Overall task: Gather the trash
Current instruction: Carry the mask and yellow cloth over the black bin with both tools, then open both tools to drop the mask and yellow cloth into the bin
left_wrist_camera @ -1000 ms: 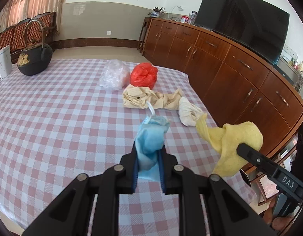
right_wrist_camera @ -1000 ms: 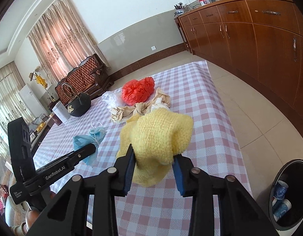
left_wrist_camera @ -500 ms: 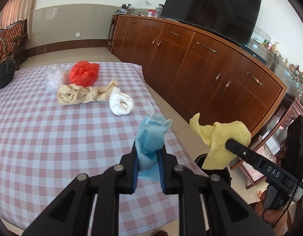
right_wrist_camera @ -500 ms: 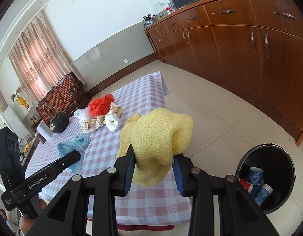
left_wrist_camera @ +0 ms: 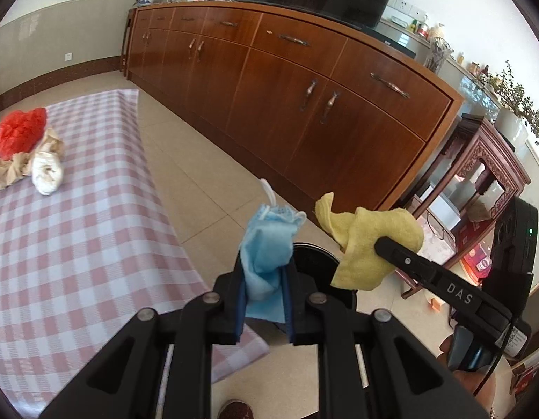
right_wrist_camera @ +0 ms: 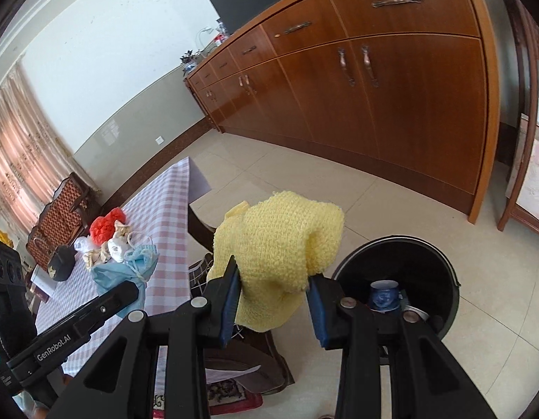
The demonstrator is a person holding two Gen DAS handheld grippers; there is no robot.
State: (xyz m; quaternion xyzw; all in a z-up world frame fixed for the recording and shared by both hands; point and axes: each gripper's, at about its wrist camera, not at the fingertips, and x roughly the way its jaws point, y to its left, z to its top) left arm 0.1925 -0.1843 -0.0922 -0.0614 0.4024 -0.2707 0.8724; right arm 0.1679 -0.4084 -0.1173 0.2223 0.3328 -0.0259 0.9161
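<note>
A: While both hands carry a load, which one is better placed over the bin?

B: I'd say the right. The right gripper (right_wrist_camera: pixel 273 291) is clamped on the yellow knit cloth (right_wrist_camera: pixel 279 244), and the black trash bin (right_wrist_camera: pixel 423 255) sits on the floor just to its right and below, mouth open, with 1 blue cup (right_wrist_camera: pixel 384 295) plainly visible inside.

A: And the left?

B: The left gripper (left_wrist_camera: pixel 264 298) is pinched tight on the blue face mask (left_wrist_camera: pixel 269 244), which stands up from the jaws. From its camera the bin's rim (left_wrist_camera: pixel 314 249) only peeks out behind the mask, ahead and lower, so it looks a little further off.

A: So the cloth likely goes 1st?

B: Probably; it needs a short shift rightward and down before letting go, or it may drape over the rim
</note>
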